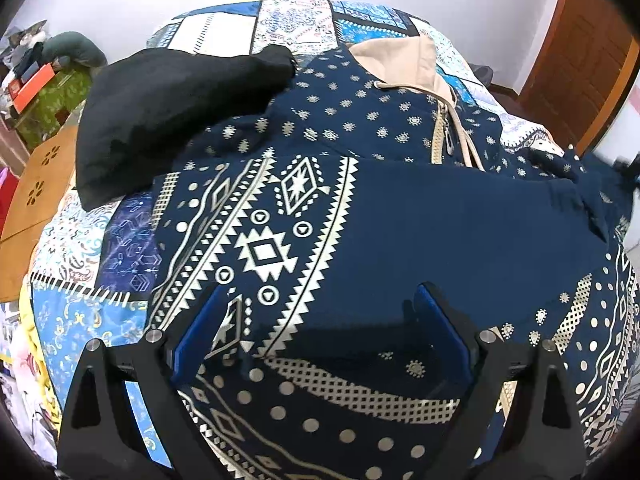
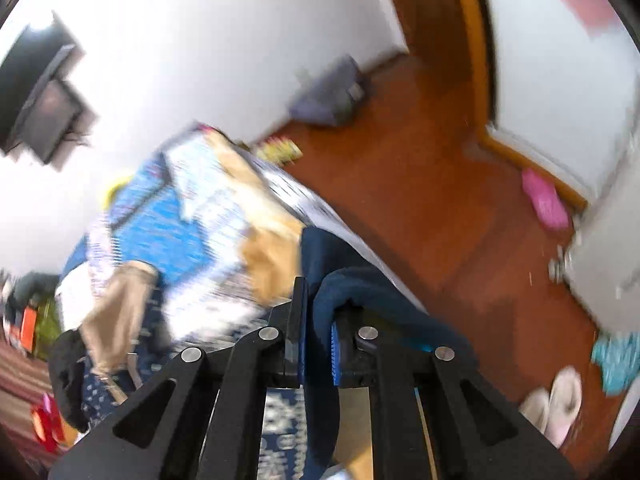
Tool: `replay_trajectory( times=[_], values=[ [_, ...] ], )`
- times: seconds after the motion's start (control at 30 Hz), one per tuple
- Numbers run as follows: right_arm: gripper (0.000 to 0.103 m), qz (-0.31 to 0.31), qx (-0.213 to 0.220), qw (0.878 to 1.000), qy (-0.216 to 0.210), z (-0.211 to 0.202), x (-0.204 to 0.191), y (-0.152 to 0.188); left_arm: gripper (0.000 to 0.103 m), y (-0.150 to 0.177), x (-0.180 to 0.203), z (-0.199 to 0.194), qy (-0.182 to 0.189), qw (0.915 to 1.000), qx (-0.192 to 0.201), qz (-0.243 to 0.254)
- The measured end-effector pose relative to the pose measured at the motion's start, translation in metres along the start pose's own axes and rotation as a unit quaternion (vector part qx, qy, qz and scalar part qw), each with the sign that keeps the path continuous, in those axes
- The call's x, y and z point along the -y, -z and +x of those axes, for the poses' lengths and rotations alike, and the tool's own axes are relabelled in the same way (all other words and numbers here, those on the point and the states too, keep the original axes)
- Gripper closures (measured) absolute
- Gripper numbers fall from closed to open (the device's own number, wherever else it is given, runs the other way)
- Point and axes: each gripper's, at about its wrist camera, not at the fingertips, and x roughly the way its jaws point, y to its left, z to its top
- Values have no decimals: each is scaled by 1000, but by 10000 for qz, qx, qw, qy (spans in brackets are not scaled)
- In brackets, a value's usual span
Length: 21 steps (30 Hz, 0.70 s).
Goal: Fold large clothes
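A large navy garment (image 1: 360, 208) with cream geometric print, a beige hood and a zipper lies spread on the bed, partly folded over itself. My left gripper (image 1: 320, 312) is open just above its lower part, blue pads on either side of the cloth, holding nothing. In the blurred right wrist view, my right gripper (image 2: 318, 320) is shut on a fold of the navy garment (image 2: 352, 280), which drapes over its right finger, lifted near the bed's edge.
A black garment (image 1: 168, 120) lies on the patchwork bedspread (image 1: 80, 248) at the upper left. A wooden stool (image 1: 36, 188) and clutter stand left of the bed. A wooden door (image 1: 576, 60) stands at the right. Slippers (image 2: 556, 404) lie on the wooden floor (image 2: 440, 200).
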Motion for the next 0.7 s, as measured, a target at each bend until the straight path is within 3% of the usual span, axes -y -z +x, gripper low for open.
replay_trajectory(
  times=[0.2,0.3,0.43,0.7],
  values=[
    [95,-851,542,9917,-793,-61,-70,-3,8,2,-3,-13,31,9998,175,-22],
    [95,-1208,435,9843,-1208,-73,-102,11,8,3,-2,-19,41,9997,233,32],
    [95,-1649,-167,9751,-1475,-55,-137,49,8,6,-3,-25,53,9996,263,70],
    [91,-2218,-1779,9527,-1074,9,-145,139,8,16,-12,-29,41,9997,238,36]
  ],
)
